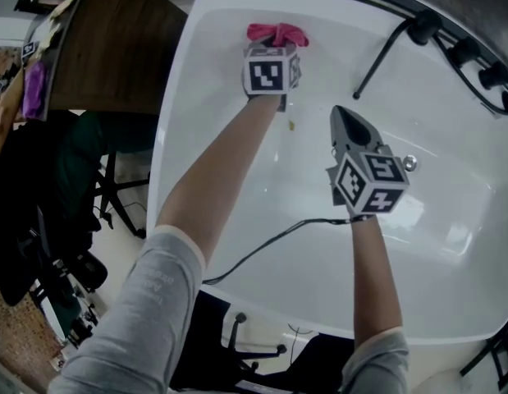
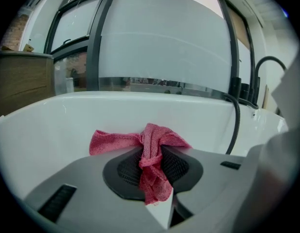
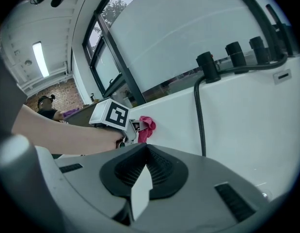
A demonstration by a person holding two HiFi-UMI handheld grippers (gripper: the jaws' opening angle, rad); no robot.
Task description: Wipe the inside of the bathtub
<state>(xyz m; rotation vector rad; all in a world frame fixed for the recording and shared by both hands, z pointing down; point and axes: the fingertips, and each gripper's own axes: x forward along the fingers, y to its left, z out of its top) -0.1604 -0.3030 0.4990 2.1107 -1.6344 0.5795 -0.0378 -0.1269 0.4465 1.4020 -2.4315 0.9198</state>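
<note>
The white bathtub (image 1: 237, 121) fills the head view. A pink cloth (image 1: 276, 34) is pressed against its far inner wall, and my left gripper (image 1: 274, 49) is shut on it. In the left gripper view the pink cloth (image 2: 149, 152) bunches between the closed jaws, with the bathtub wall (image 2: 53, 130) right behind. My right gripper (image 1: 342, 120) hovers over the tub's middle, shut and holding nothing. From the right gripper view my right gripper (image 3: 146, 152) points at the left gripper (image 3: 135, 130) and the pink cloth (image 3: 147, 126) on the tub wall (image 3: 237, 110).
A black shower hose (image 1: 381, 56) and black tap fittings (image 1: 463, 52) sit at the tub's far right rim. The chrome drain (image 1: 409, 163) lies right of my right gripper. A black cable (image 1: 262, 253) trails over the near rim. A wooden table (image 1: 114, 43) stands at left.
</note>
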